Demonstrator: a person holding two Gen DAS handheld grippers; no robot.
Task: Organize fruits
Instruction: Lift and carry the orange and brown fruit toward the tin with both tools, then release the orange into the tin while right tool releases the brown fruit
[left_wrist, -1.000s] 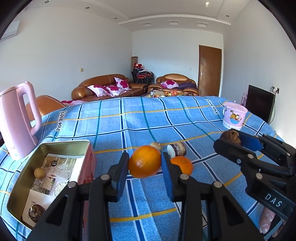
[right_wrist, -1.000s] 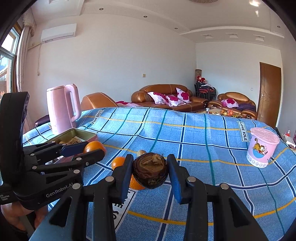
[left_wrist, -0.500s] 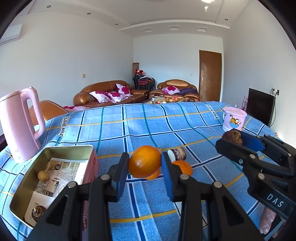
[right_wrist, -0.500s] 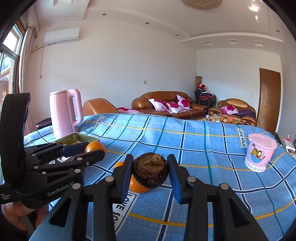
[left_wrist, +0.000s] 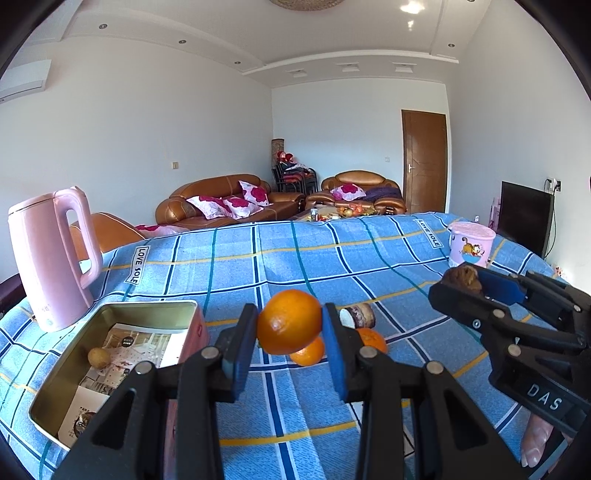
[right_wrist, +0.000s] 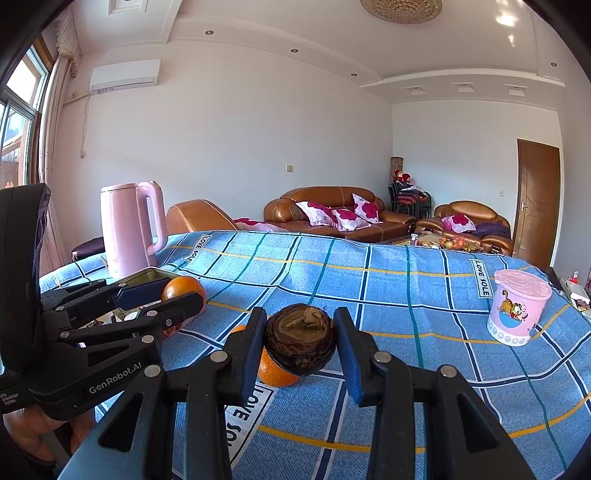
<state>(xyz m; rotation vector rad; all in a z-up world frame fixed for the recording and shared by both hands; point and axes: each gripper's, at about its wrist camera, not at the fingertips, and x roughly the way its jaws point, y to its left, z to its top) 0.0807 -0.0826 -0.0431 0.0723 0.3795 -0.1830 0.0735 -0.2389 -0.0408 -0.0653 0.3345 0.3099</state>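
— Both views have tipped up since a second ago: more ceiling shows, and the table sits lower in view. Grips unchanged.

— From the left wrist?

— The left gripper (left_wrist: 289, 331) is clamped on an orange (left_wrist: 289, 322), held clear above the blue checked tablecloth (left_wrist: 280, 258). Two more oranges (left_wrist: 308, 351) lie on the cloth behind it, beside a cut brown fruit (left_wrist: 357, 315). An open tin (left_wrist: 110, 354) with a small yellowish fruit (left_wrist: 99, 357) sits left, near the pink kettle (left_wrist: 51, 258).

— And the right wrist?

— The right gripper (right_wrist: 300, 345) is pinched on a dark wrinkled fruit (right_wrist: 300, 344), off the cloth, with an orange below. A pink cartoon tub (right_wrist: 517, 312) stands right.
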